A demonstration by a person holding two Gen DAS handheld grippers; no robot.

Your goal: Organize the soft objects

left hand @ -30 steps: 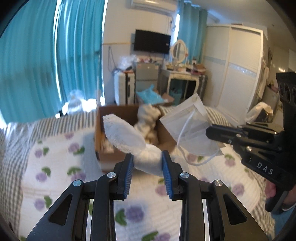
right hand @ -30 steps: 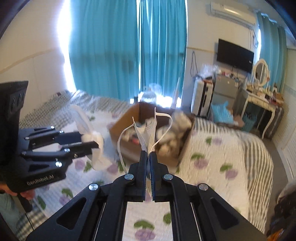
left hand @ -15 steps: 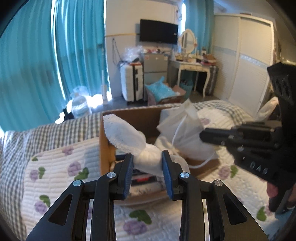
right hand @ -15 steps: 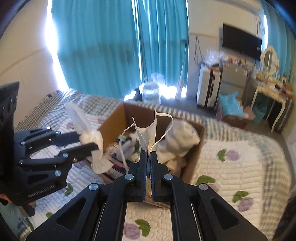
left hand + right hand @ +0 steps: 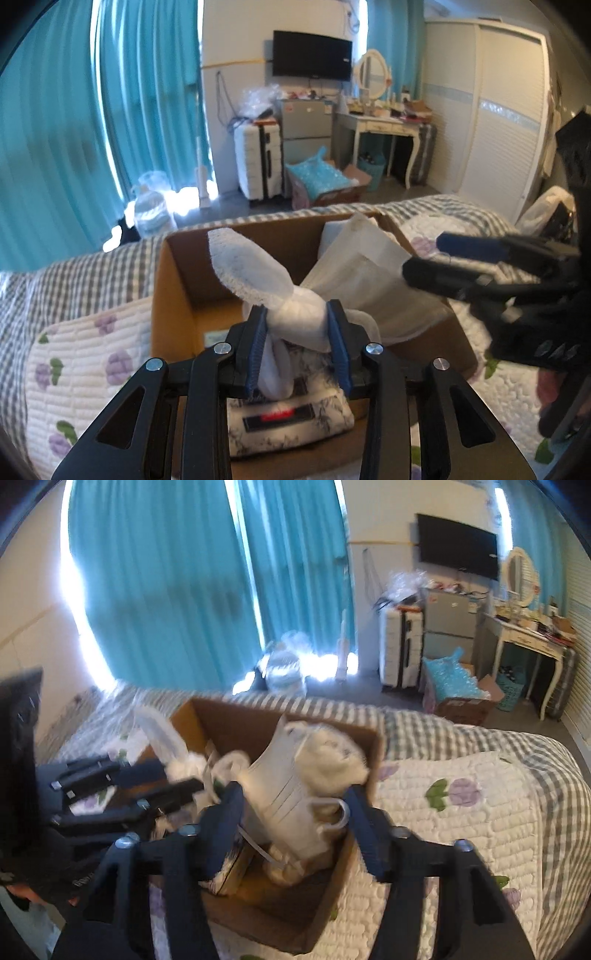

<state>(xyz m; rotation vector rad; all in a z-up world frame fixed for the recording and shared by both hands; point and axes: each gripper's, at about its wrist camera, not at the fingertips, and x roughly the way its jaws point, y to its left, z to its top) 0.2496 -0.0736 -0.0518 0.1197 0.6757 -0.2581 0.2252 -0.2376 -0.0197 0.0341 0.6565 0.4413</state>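
A brown cardboard box [image 5: 173, 295] [image 5: 365, 746] sits on the quilted bed. My left gripper [image 5: 297, 332] is shut on a white fuzzy sock [image 5: 251, 266] and holds it over the box; it also shows in the right wrist view [image 5: 159, 734]. My right gripper [image 5: 295, 812] is open over the box, and the white face mask [image 5: 284, 794] [image 5: 369, 273] drops free between its fingers onto the soft things inside. A floral pouch [image 5: 288, 417] lies in the box under the sock.
The quilt with purple flowers [image 5: 461, 812] and a grey checked blanket [image 5: 74, 273] surround the box. Beyond the bed stand teal curtains [image 5: 92, 129], a white suitcase [image 5: 258, 162], a dressing table [image 5: 384, 125] and a wardrobe [image 5: 491, 118].
Both grippers moved forward over the box. My right gripper opened and let go of the face mask, which now falls into the box. The left still grips the sock.
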